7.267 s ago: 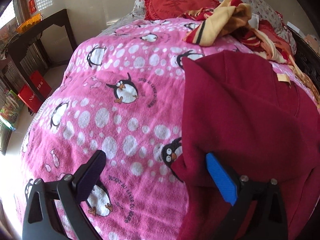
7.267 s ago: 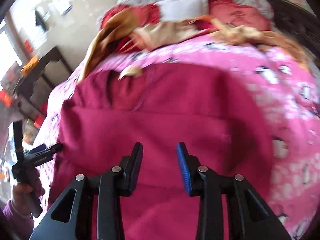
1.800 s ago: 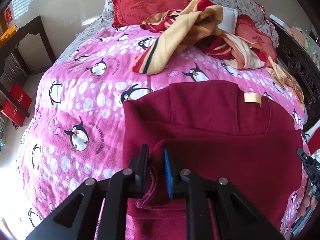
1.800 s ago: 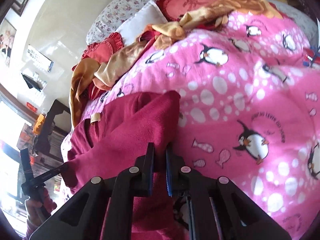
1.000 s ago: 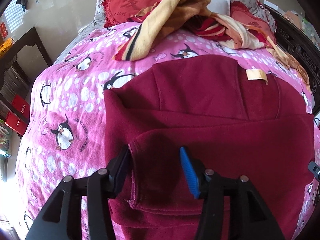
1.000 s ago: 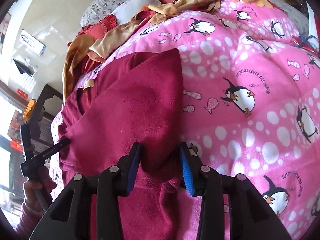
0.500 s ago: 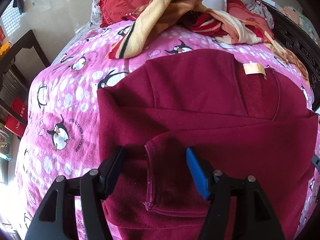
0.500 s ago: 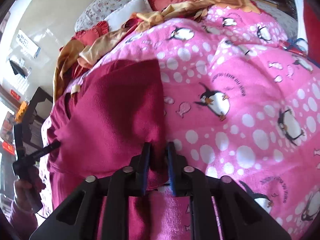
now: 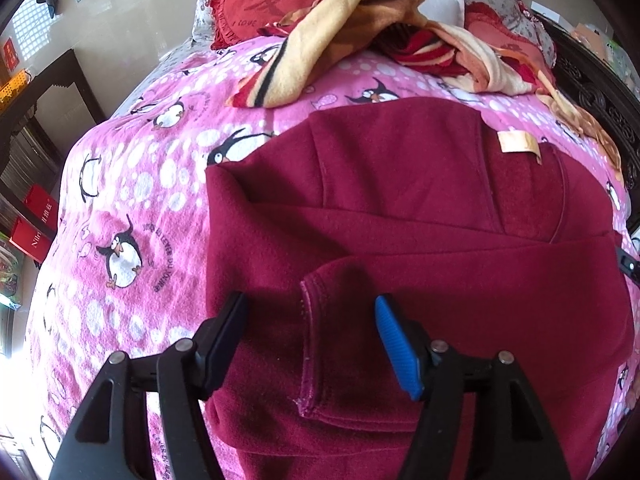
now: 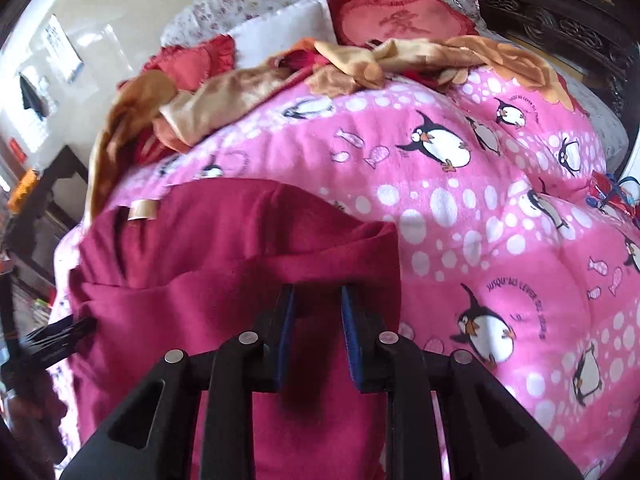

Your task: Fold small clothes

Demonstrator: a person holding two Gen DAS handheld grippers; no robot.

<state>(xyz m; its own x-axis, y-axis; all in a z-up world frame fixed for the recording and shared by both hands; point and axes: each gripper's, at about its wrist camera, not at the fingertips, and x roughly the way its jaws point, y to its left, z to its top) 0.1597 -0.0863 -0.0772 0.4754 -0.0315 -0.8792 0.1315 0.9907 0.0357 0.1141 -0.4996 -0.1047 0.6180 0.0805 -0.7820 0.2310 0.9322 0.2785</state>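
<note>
A dark red fleece garment (image 9: 400,208) with a tan label (image 9: 516,142) lies on the pink penguin blanket (image 9: 132,200), its lower part folded up over the body. My left gripper (image 9: 310,320) is open and empty, its jaws either side of the hemmed fold edge (image 9: 306,344). My right gripper (image 10: 318,312) hovers over the garment's right side (image 10: 224,280), jaws a narrow gap apart with red cloth between them; I cannot tell if they pinch it. The left gripper's tip (image 10: 68,334) shows at the left edge of the right wrist view.
A heap of orange, cream and red striped clothes (image 9: 360,16) and red cushions (image 9: 260,0) lie at the head of the bed. A dark carved bed frame (image 10: 560,28) runs along the right. A dark side table (image 9: 44,88) and red bags (image 9: 36,224) stand left.
My left gripper let go of the fold edge and opened wide. My right gripper opened, closed to a narrow gap, and now sits slightly wider, lower over the garment's right side.
</note>
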